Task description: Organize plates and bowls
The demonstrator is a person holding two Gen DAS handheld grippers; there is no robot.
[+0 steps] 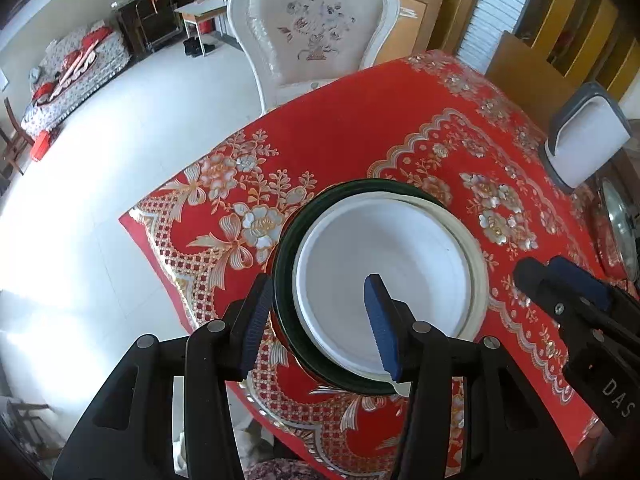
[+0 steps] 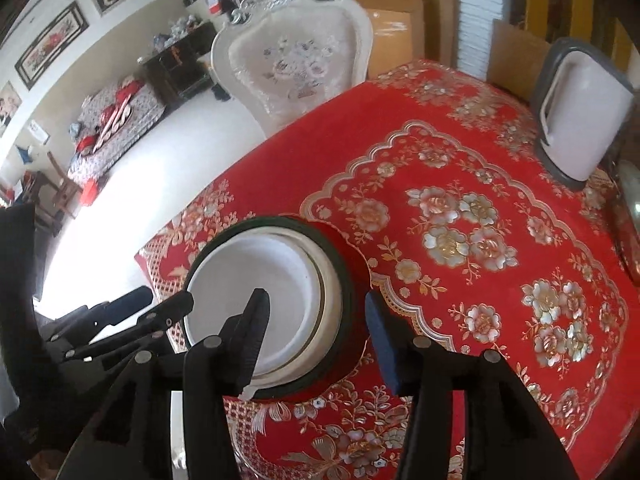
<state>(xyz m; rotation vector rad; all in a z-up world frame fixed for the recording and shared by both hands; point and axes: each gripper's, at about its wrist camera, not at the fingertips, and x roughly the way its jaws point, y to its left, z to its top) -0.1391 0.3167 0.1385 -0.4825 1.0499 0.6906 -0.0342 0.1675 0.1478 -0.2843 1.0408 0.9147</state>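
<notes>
The counter (image 1: 360,128) wore a red cloth with gold and silver flowers, and a white chair (image 1: 316,28) stood at its far edge. A white and grey kettle (image 2: 580,120) sat well apart from the dishes, toward the far right corner, with a metal lid (image 1: 620,228) near it at the right edge.

The stack of plates (image 1: 380,280) sat near the counter's front left corner: a dark green plate (image 1: 286,264) at the bottom, a cream plate (image 1: 474,264) nested in it, and a white plate (image 1: 380,272) on top, pushed a little toward the left so the cream rim showed on the right.

The left tool (image 1: 316,324) was released, its jaws straddling the stack's left rim with one finger outside the green edge and one above the white plate, neither pressing. The right tool (image 2: 316,336) was likewise released, its jaws astride the right rim and clear of it. Both hung above the stack, holding nothing.

The stack looked set down and let go. To finish well, I judged both tools should lift straight up until the fingers cleared the rims before swinging away, since a sideways drag could catch an edge and slide the off-centre white plate. No bowls were in view.
</notes>
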